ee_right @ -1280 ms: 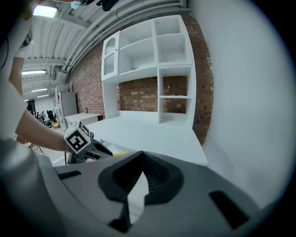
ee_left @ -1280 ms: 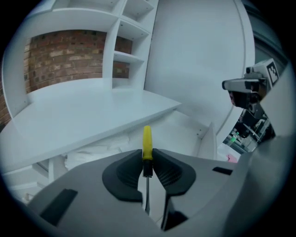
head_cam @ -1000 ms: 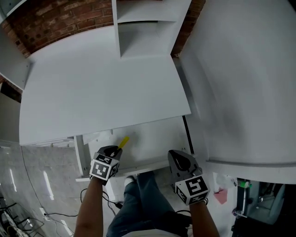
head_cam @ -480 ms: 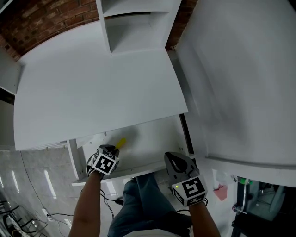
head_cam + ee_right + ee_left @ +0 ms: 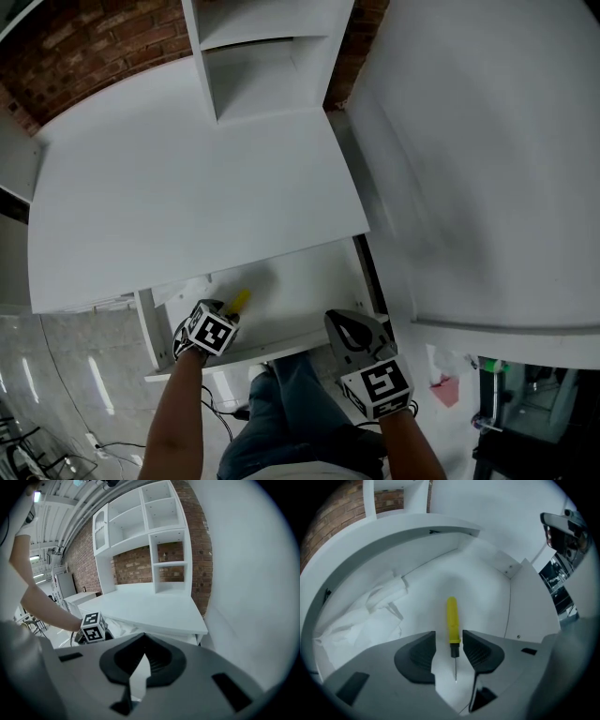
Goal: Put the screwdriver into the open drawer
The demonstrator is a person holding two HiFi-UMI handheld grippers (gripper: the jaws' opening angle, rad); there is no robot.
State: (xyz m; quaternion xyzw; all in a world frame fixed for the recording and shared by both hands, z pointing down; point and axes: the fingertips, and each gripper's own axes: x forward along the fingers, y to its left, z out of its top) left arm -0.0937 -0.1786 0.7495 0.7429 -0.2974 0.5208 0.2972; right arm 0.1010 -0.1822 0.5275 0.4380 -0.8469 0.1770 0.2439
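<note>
A screwdriver [image 5: 452,619] with a yellow handle lies on the floor of the open white drawer [image 5: 487,588], its thin shaft pointing back toward the camera. My left gripper [image 5: 449,648] points steeply down over it. Its jaws have just been opening and now stand open, with the handle's lower end and the shaft between the pads, a narrow gap on each side. In the head view the yellow handle [image 5: 240,299] shows just beyond the left gripper [image 5: 226,309] inside the drawer [image 5: 305,281]. My right gripper [image 5: 343,324] hovers at the drawer's front right, shut and empty.
Crumpled white wrapping [image 5: 370,606] lies in the drawer's left part. The white desktop [image 5: 187,187] overhangs the drawer, with an open shelf unit [image 5: 262,56] against the brick wall. A white panel [image 5: 487,159] stands to the right. The person's legs [image 5: 291,403] are below the drawer front.
The left gripper has sunk into the drawer with the screwdriver and tipped further downward. The right gripper has stayed where it was.
</note>
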